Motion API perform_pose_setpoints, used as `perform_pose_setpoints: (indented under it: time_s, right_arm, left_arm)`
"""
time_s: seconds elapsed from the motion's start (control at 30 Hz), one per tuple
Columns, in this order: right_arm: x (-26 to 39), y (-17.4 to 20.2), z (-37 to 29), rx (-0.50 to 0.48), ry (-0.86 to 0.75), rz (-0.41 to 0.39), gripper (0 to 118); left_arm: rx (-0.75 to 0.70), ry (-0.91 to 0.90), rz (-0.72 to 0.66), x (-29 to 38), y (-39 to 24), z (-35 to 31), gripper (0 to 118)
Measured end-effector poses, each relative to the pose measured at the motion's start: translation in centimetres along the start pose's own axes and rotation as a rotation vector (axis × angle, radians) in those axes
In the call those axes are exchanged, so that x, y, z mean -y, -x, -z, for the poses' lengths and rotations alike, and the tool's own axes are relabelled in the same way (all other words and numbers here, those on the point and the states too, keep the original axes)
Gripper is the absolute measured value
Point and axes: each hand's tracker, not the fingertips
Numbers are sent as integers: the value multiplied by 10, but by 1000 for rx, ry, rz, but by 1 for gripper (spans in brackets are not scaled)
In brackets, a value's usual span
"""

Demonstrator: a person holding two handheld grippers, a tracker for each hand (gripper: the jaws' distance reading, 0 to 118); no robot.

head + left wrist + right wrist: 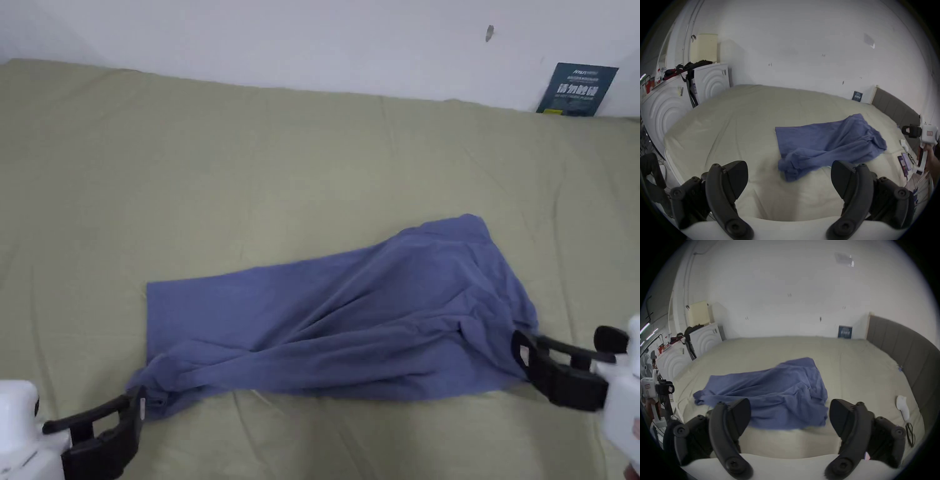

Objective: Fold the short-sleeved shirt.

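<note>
A blue short-sleeved shirt (350, 325) lies crumpled and stretched sideways on the pale green bed (250, 156), with its square hem end at the left and bunched folds at the right. My left gripper (136, 412) is open at the shirt's near left corner, which is rolled up just ahead of its jaws in the left gripper view (789, 165). At the shirt's near right edge my right gripper (524, 353) is open too. The right gripper view has the shirt (769, 386) just beyond and between the spread jaws of that gripper (790, 402); neither jaw presses on it.
A dark blue booklet (576, 89) leans on the white wall behind the bed. A grey headboard (899, 353) bounds the bed's right side, where a white object (903, 407) and a black cord (910, 434) lie. White cabinets (664, 105) stand to the left.
</note>
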Motion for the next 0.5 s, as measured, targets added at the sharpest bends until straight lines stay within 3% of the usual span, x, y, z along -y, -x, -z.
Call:
perform_pose_setpoints:
  time_s: [0.03, 0.07, 0.1, 0.13, 0.17, 0.23, 0.5]
  right_arm:
    - [17, -5, -14, -4, -33, 15, 75]
    - [29, 0, -32, 8, -52, 38, 45]
    - [40, 7, -48, 40, -62, 58, 7]
    - [50, 12, -60, 79, -62, 72, 3]
    - [59, 15, -70, 105, -64, 102, 3]
    - [72, 17, -85, 66, -67, 171, 3]
    - [84, 18, -94, 87, -28, 162, 3]
  left_arm:
    - [29, -11, -10, 8, -1, -11, 97]
    - [47, -12, -19, 16, -2, -18, 81]
    - [39, -1, -19, 24, -4, -25, 49]
    - [33, 9, -17, 31, -7, -27, 25]
    - [30, 20, -13, 37, -8, -30, 18]
    - [51, 39, -25, 45, -9, -35, 18]
    - [70, 72, 2, 47, -13, -7, 18]
